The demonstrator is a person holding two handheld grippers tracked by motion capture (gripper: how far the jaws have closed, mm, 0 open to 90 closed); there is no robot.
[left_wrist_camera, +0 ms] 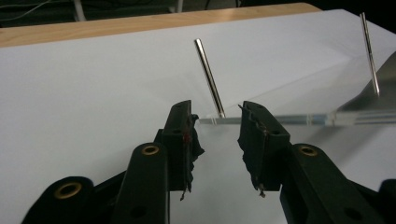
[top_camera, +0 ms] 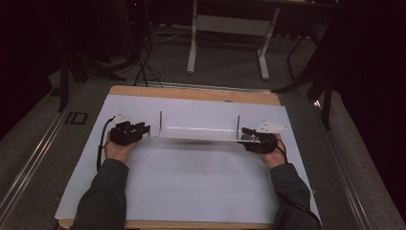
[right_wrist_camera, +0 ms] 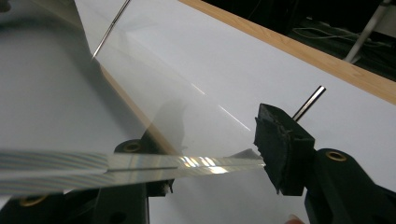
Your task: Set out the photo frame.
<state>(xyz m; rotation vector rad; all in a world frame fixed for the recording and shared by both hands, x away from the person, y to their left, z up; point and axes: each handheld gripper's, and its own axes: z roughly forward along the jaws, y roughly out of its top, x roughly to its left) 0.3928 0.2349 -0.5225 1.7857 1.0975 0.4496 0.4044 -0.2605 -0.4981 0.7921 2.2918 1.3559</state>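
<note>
1. A clear acrylic plate with two thin upright metal rods lies across the middle of the white paper sheet that covers the wooden table. It stretches between the two grippers.
2. The plate is flat, glassy and straight-edged. One rod stands near each of its ends, and both are slim and shiny.
3. The left gripper sits at the plate's left end with its black jaws spread. The plate's corner lies just in front of the gap, and the pads do not press on it.
4. The right gripper is at the plate's right end. In the right gripper view the plate's edge runs across between the jaws and meets the right-hand pad, so the jaws seem to pinch it.
5. Both forearms in dark sleeves come in low over the paper, hands level and turned inward toward each other.
6. The jaw pads are rough, frayed black rubber.
7. Beyond the table stand white desk legs on a grey floor, with dark cables. Nothing stands between the grippers and the plate.
</note>
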